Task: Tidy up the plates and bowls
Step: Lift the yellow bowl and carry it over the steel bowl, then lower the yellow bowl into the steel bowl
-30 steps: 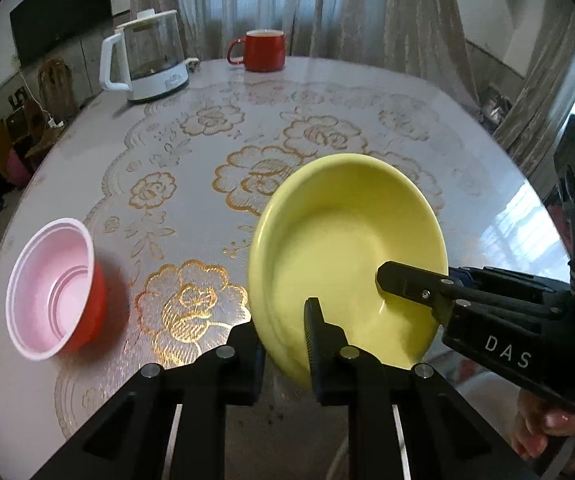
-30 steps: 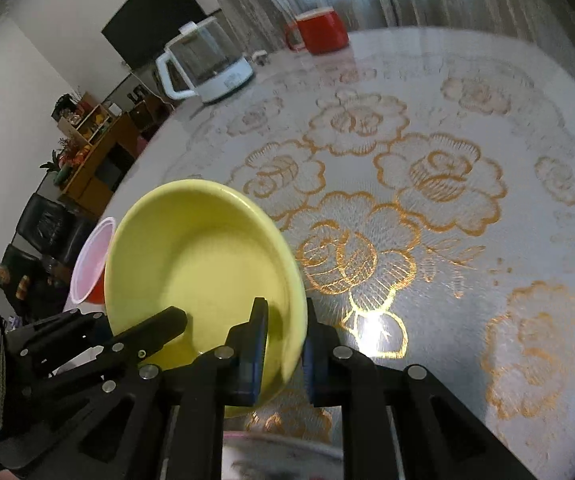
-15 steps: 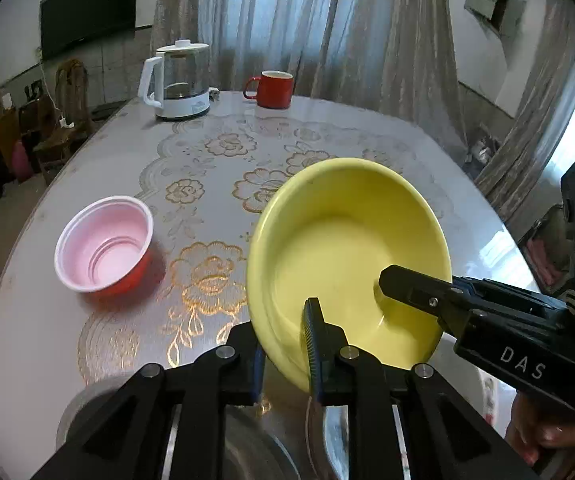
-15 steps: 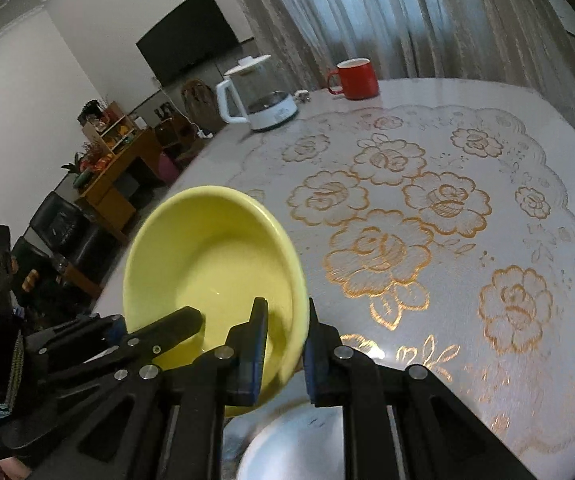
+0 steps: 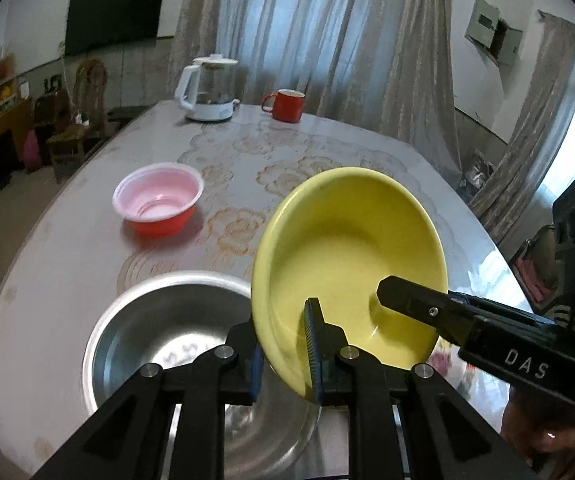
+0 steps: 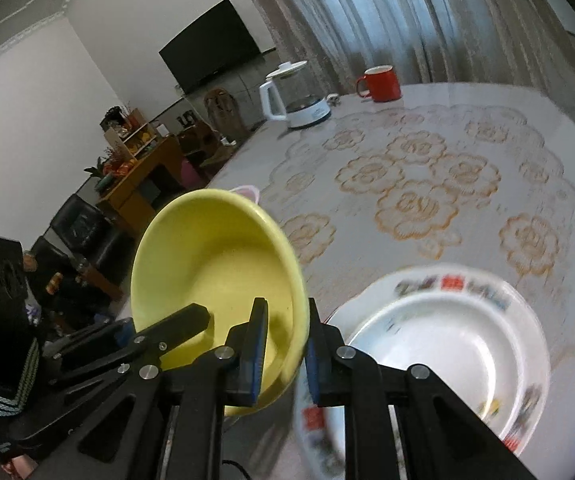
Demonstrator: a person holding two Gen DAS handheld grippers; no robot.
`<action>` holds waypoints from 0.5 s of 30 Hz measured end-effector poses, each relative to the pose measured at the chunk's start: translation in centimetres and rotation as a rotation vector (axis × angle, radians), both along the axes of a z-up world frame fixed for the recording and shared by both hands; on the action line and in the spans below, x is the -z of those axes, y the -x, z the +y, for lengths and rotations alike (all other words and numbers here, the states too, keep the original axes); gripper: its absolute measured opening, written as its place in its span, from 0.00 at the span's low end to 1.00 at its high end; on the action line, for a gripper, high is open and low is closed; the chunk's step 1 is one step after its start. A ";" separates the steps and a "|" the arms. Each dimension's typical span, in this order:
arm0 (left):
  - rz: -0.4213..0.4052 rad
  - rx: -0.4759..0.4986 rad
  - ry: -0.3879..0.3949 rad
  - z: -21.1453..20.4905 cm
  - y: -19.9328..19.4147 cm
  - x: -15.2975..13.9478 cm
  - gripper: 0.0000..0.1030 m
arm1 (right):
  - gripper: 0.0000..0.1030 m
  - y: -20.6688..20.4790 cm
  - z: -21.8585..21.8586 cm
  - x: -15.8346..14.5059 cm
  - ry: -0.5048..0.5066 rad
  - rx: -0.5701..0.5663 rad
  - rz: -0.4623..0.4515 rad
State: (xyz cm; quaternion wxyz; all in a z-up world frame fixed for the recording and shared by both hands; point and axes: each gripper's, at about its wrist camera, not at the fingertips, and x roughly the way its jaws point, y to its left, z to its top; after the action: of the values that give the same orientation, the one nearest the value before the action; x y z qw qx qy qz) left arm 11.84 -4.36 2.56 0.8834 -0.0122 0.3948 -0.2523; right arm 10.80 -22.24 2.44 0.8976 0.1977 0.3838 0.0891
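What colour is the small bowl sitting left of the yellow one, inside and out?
Pink inside, red outside; the small bowl shows best in the left wrist view.

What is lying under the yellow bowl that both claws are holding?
The round yellow bowl hangs over a shiny steel bowl and a white patterned plate. The yellow bowl hides part of both.

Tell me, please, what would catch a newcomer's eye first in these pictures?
A glossy yellow bowl dominates both views, lifted off the table and pinched at its rim by the left gripper and the right gripper. Below it sit a shiny steel bowl and a white patterned plate, with a red-and-pink plastic bowl farther back on the left.
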 end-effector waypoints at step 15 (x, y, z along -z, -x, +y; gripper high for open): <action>0.053 -0.076 0.023 5.6 2.6 2.9 0.17 | 0.17 2.0 4.9 3.5 -0.089 -0.045 0.076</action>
State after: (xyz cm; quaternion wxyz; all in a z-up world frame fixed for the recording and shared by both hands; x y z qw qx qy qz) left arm 9.22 1.23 -0.33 0.8813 -0.0439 0.4143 -0.2229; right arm 8.79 -17.39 -1.11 0.8704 0.2321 0.4176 0.1186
